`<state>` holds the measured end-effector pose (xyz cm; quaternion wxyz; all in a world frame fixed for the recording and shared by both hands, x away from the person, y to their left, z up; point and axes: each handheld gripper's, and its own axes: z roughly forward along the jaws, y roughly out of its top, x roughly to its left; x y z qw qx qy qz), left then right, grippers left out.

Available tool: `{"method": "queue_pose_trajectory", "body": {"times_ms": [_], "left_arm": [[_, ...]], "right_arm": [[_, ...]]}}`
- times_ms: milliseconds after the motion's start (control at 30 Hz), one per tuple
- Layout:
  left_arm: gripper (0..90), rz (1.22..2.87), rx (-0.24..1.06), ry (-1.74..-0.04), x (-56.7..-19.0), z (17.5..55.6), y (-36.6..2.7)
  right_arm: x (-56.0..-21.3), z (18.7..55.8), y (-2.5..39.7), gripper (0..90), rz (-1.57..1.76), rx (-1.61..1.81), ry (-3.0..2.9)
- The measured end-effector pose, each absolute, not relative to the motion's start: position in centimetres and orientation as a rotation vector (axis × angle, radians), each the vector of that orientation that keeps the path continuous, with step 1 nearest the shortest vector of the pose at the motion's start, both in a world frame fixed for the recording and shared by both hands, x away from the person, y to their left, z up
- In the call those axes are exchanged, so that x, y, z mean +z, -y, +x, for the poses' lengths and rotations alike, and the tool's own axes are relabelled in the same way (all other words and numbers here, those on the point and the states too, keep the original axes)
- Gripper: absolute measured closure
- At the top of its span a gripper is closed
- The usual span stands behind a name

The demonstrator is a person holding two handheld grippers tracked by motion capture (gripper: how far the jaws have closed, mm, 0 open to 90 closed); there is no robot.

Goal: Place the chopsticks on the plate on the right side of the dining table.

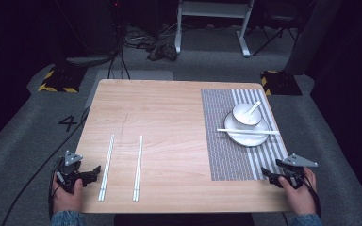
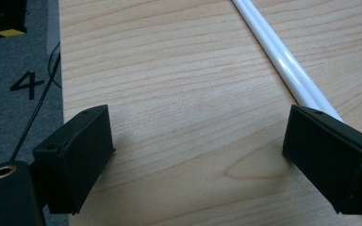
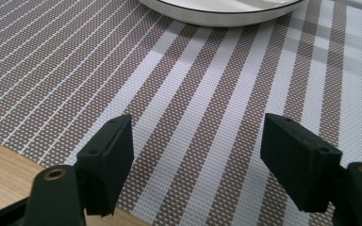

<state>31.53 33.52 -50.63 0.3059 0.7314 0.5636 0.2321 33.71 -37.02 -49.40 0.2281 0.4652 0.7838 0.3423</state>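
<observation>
While hands rest low | left tongs [image 1: 90, 175] by chopsticks [image 1: 106, 167] (gaping)

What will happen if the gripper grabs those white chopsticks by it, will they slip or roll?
The chopsticks beside the left gripper look smooth and glossy, so they'd probably be slippery. They look thin and straight, so likely stiff and light. Two lie together flat on the table, so the open jaws might catch just one or nudge them apart.

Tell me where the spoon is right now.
In the high view the spoon rests in the bowl on the plate, far right on the striped mat.
</observation>
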Motion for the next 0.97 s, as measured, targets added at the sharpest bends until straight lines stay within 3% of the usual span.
{"method": "queue_pose_trajectory", "body": {"times_ms": [367, 967], "left_arm": [[9.2, 1.936, 0.615, -1.49, -50.63, 31.52, -33.51], [9.1, 1.935, 0.611, -1.491, -50.63, 31.53, -33.53]], "right_arm": [[-50.3, 33.84, 36.87, 21.3, 1.293, 0.974, -2.181], [-50.31, 33.95, 37.21, 20.3, 1.261, 0.987, -2.214]]}}
